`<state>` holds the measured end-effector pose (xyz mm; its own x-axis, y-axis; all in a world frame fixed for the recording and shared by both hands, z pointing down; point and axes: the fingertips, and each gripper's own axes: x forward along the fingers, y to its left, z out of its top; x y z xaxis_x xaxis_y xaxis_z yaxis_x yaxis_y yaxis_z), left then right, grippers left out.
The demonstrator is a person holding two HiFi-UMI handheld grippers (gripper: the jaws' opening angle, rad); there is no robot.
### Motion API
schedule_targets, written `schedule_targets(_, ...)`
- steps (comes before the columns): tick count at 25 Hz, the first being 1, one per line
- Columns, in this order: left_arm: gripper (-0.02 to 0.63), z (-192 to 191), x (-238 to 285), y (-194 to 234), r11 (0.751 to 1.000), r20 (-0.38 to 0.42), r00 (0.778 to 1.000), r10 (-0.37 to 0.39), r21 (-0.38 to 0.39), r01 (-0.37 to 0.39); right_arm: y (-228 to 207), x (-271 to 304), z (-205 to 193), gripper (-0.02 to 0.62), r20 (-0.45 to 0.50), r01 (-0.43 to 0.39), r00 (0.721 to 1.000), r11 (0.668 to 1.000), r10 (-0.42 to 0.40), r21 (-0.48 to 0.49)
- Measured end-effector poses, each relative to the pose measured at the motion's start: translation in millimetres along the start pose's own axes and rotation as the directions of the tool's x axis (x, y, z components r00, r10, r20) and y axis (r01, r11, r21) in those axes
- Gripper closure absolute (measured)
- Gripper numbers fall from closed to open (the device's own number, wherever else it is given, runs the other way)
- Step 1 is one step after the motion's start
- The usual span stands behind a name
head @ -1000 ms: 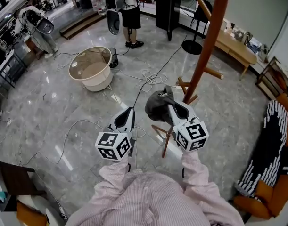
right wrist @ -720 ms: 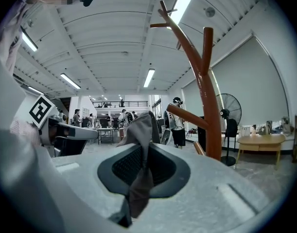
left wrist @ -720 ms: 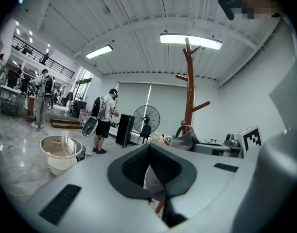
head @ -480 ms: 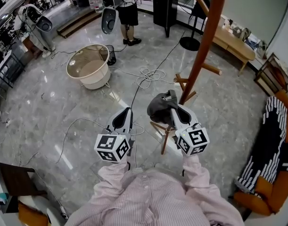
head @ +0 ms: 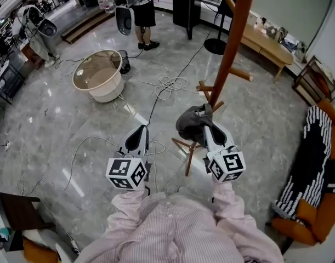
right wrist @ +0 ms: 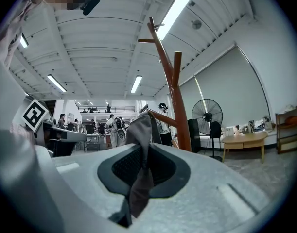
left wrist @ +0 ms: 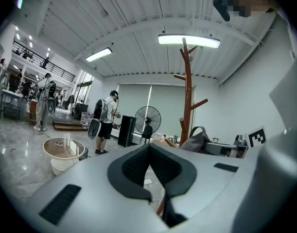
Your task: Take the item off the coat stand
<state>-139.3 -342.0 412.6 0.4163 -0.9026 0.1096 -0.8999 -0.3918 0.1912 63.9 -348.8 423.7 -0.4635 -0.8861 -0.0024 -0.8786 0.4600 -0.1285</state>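
Note:
A grey fabric bag (head: 190, 123) hangs in front of me, close beside the tall brown coat stand (head: 234, 34). My right gripper (head: 204, 127) is shut on it. In the right gripper view a strip of the grey fabric (right wrist: 140, 181) is pinched between the jaws, with the coat stand (right wrist: 176, 98) just behind. Whether the bag still touches a peg I cannot tell. My left gripper (head: 138, 130) floats to the left, shut and empty. The left gripper view shows its closed jaws (left wrist: 149, 148), the stand (left wrist: 188, 91) and the bag (left wrist: 196, 141) at the right.
The stand's wooden legs (head: 185, 156) spread on the marble floor below my grippers. Cables (head: 170, 85) snake across the floor. A round white tub (head: 98, 76) sits at the left. A person (head: 137, 10) stands at the back. A bench (head: 266, 41) and a striped cloth on an orange chair (head: 307, 179) are at the right.
Both grippers have sunk slightly in the head view as the view shifted. The right gripper keeps its hold on the bag; the left stays shut.

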Motion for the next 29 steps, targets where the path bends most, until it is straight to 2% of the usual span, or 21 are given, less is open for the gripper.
schedule_targets(10,0.604,-3.8,4.7,-9.9,1.0,0.0,1.0,-0.004,-0.004,0.004,-13.4,-16.1,-3.1,0.566,-0.003,0.034,0.999,0.999,-0.034,0.01)
schedule_targets(29,0.604,-3.2,20.6,-26.4,0.999,0.006,0.999,-0.032,0.004,0.032,-27.3,-21.5,-0.9,0.565,0.004,0.041,0.999,0.999,-0.041,0.003)
